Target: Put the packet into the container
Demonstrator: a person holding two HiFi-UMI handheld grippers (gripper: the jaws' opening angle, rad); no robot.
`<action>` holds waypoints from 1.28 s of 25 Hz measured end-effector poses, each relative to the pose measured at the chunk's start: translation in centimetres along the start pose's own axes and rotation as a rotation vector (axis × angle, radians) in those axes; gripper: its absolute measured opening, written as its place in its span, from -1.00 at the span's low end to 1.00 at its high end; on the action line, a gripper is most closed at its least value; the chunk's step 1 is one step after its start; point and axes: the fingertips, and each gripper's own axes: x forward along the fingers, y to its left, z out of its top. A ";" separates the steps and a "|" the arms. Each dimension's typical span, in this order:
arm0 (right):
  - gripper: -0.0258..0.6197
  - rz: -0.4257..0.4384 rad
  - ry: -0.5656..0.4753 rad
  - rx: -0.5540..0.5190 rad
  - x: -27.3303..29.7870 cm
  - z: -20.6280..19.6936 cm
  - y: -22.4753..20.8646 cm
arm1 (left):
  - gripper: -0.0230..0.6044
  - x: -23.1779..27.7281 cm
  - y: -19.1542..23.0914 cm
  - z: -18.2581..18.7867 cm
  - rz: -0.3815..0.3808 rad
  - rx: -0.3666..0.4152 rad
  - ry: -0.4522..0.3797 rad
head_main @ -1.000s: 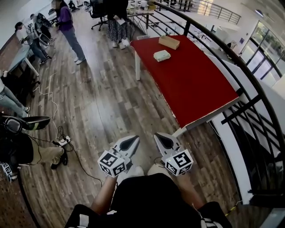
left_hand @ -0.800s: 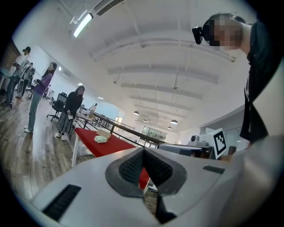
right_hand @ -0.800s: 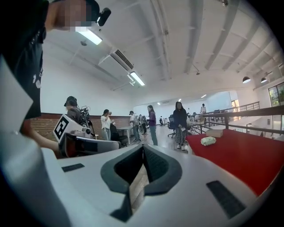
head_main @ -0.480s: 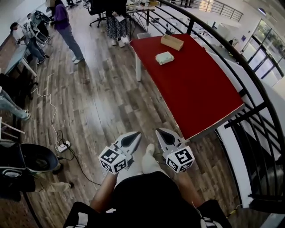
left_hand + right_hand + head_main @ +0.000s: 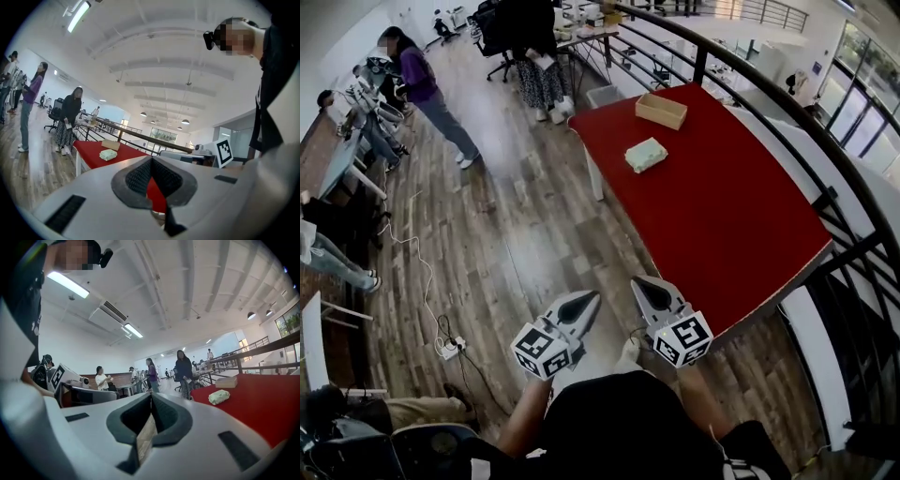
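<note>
1. Head view: my left tongs (image 5: pixel 588 297) and right tongs (image 5: pixel 639 282) hang side by side over the wooden floor (image 5: pixel 516 225), well apart from the red counter (image 5: pixel 722 216). Only this view shows from above that the pale green packet (image 5: pixel 646 155) lies flat on the counter, near the open cardboard box (image 5: pixel 661 110) but not touching it.
2. Left gripper view: here I can see the left tongs (image 5: pixel 151 159) closed tip to tip with nothing between them. The packet (image 5: pixel 108 154) looks soft and lumpy, lying in front of the box (image 5: pixel 110 145).
3. Right gripper view: the right tongs (image 5: pixel 151 397) are closed and empty too. The packet (image 5: pixel 219 396) is a crumpled, rounded bundle on the counter (image 5: pixel 262 408).
</note>
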 end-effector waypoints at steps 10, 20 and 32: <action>-0.86 0.032 -0.040 0.046 5.2 1.3 -7.6 | -0.92 7.4 5.6 0.8 0.025 0.009 0.058; -0.86 -0.021 0.000 0.030 9.9 1.1 -13.6 | -0.92 13.5 10.9 1.9 -0.039 -0.038 0.050; -0.86 -0.117 0.076 0.004 22.9 2.3 -18.2 | -0.92 18.9 24.5 6.1 -0.162 -0.109 0.066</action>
